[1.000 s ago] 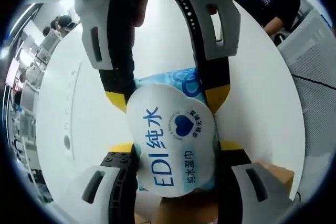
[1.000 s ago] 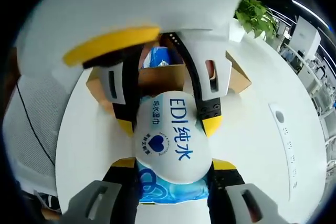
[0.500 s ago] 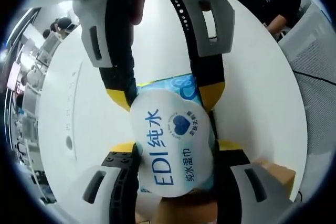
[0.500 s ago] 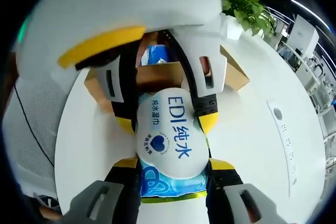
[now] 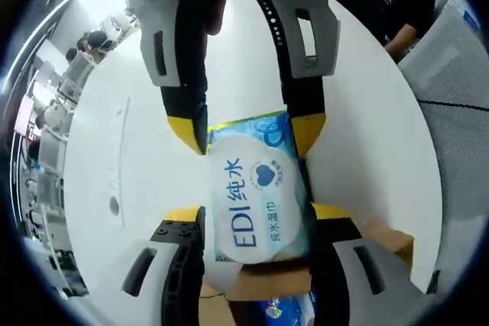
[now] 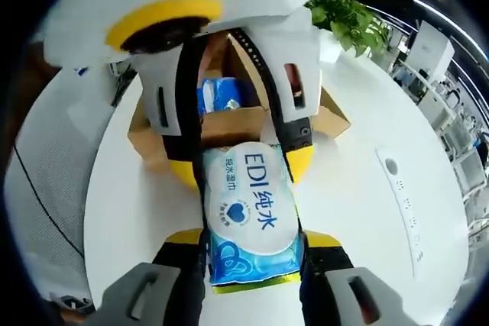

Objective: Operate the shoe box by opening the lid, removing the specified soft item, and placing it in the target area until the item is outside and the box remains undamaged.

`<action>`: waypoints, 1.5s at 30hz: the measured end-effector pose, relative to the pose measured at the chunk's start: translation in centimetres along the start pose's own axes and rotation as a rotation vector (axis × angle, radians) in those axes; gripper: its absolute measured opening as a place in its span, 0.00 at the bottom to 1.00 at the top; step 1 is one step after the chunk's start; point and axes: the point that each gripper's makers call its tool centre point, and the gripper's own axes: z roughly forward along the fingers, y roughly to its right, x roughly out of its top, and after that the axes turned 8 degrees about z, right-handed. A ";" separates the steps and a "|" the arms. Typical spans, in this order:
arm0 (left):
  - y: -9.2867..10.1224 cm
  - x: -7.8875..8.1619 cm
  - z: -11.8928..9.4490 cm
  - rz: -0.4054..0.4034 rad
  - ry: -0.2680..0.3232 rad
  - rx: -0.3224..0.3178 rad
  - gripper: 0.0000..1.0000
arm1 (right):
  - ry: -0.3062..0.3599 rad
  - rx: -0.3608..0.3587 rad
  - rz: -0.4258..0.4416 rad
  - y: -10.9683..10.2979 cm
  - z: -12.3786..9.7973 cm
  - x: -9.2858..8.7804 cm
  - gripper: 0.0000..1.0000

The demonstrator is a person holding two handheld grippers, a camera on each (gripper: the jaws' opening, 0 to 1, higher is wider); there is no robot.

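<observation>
Wipes pack between your tongs: light blue wrapper, white oval label, dark blue lettering and heart, yellow-green edge strip. Your left tongs and right tongs: white shells, black arms, yellow tips. Shoe box: plain brown cardboard. Worktop: white. Plant: green leaves.

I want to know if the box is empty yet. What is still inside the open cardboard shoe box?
In the right gripper view, one blue printed packet lies inside the brown cardboard shoe box. The other gripper's white arms cover the rest of the interior.
</observation>
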 end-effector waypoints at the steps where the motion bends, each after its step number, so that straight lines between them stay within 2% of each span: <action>1: -0.1 0.0 -0.5 -0.005 0.004 0.009 0.56 | 0.011 -0.004 0.016 -0.1 -0.3 0.1 0.47; 6: -0.5 0.0 -2.7 -0.043 0.032 0.053 0.59 | 0.052 -0.038 0.092 -0.4 -1.8 0.6 0.52; 11: -0.4 0.4 -4.9 -0.101 0.086 0.100 0.60 | 0.127 -0.066 0.182 -0.7 -3.4 1.7 0.52; 17: 0.1 0.0 -6.9 -0.172 0.137 0.149 0.61 | 0.295 -0.113 0.316 -0.7 -6.0 4.0 0.52; 22: 1.3 0.2 -9.4 -0.236 0.193 0.205 0.61 | 0.402 -0.135 0.422 -1.0 -7.1 4.8 0.52; 26: 2.4 -0.4 -11.1 -0.263 0.203 0.241 0.61 | 0.408 -0.154 0.414 -1.9 -7.4 4.7 0.52; 32: 3.6 -1.3 -13.5 -0.369 0.247 0.318 0.63 | 0.499 -0.162 0.489 -3.6 -7.4 5.4 0.51; 35: 4.2 -1.4 -14.3 -0.382 0.256 0.340 0.64 | 0.533 -0.152 0.522 -4.6 -6.9 6.2 0.53; 38: 4.1 -2.4 -14.5 -0.402 0.258 0.356 0.65 | 0.551 -0.143 0.529 -5.4 -6.7 7.0 0.54; 43: 5.0 -3.9 -15.7 -0.498 0.293 0.395 0.66 | 0.589 -0.116 0.532 -6.4 -6.9 8.3 0.52; 45: 5.6 -4.8 -16.0 -0.518 0.288 0.402 0.65 | 0.593 -0.116 0.528 -6.9 -7.0 8.5 0.51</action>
